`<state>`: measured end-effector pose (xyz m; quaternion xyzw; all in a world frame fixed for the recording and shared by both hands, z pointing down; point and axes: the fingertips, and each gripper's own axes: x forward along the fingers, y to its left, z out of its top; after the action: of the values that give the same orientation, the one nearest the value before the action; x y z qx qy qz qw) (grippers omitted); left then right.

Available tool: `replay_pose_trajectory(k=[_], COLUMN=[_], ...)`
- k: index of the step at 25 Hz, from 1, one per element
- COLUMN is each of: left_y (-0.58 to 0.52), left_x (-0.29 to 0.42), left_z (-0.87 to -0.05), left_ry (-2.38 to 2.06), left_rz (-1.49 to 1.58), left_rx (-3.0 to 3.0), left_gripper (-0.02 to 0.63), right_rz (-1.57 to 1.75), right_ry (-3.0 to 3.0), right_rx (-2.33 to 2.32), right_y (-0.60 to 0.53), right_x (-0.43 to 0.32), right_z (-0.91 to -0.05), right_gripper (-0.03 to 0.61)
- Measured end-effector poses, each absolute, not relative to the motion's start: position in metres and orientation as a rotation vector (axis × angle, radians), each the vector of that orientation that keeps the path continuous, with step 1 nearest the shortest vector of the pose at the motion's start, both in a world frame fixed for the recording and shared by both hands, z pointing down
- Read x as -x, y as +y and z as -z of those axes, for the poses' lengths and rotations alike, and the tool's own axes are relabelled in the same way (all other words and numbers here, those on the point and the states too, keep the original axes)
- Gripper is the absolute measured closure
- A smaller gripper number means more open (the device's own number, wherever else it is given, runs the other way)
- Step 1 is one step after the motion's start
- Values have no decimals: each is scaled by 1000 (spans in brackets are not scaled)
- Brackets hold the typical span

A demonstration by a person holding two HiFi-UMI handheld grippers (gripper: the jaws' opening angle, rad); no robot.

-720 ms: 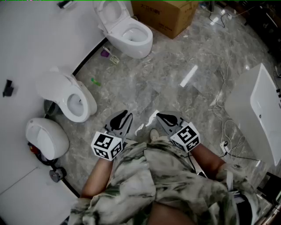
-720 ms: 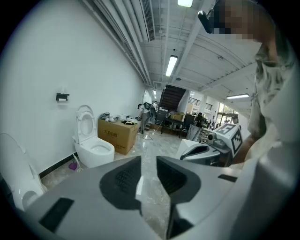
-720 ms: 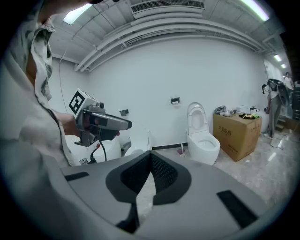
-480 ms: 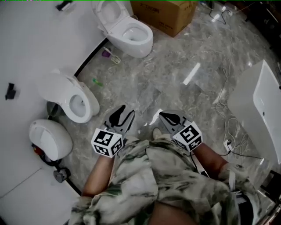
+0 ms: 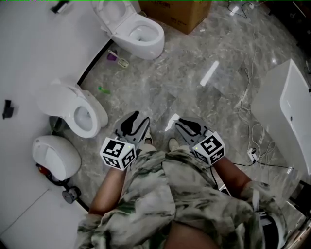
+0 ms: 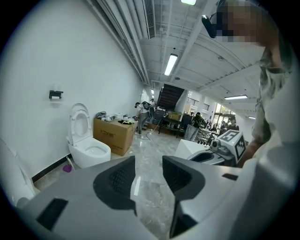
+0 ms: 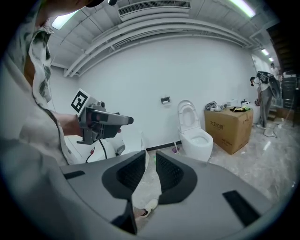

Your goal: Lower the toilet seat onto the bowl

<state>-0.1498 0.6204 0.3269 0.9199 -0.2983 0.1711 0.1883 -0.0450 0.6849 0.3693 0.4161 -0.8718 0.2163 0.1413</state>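
A white toilet [image 5: 141, 36] stands at the far wall with its seat [image 5: 111, 13] raised against the wall. In the left gripper view the same toilet [image 6: 88, 151] shows ahead on the left, seat [image 6: 79, 123] upright. In the right gripper view this toilet [image 7: 197, 139] is off to the right. My left gripper [image 5: 132, 127] is held low in front of the person, far from it, jaws wide apart and empty. My right gripper [image 5: 187, 127] hovers beside it, jaws a narrow gap apart with nothing between.
A second toilet [image 5: 80, 111] and a closed white fixture [image 5: 54, 155] stand along the left wall. A cardboard box [image 5: 177, 12] sits right of the far toilet. A white unit [image 5: 286, 112] and cables [image 5: 255, 146] lie at the right. The floor is grey marble.
The view has shifted slightly: the toilets sit a bit higher and further left in the head view. Both grippers have edged forward, jaws unchanged.
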Motion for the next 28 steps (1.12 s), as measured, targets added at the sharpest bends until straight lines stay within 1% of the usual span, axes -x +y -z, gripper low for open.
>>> replay_pose_trajectory(k=[5,11,14,22,28], left_y=[562,475,425,307,244], left_x=[169,205,222,265,270], left_z=[-337,-341,-335,-338,-346], left_ry=[-808,-760,-741,-701,-694], left_rz=[-466,-452,-445,-439,-431], left_rx=[-2586,-2612,-2631,-2655,-2653], left_gripper=[437,437,436,430,430], right_rz=[-612,-580,-539,-554,-555], right_ry=[-2486,-2434,-2417,-2389,-2379], right_rx=[-1245,-1282,-1286,-1313,-1339], right_y=[625,542,491,373,309], right_x=[62,100,117,166,170], right_z=[-373,-358,-350,-350,-345], right_gripper=[480,500,502,504,517])
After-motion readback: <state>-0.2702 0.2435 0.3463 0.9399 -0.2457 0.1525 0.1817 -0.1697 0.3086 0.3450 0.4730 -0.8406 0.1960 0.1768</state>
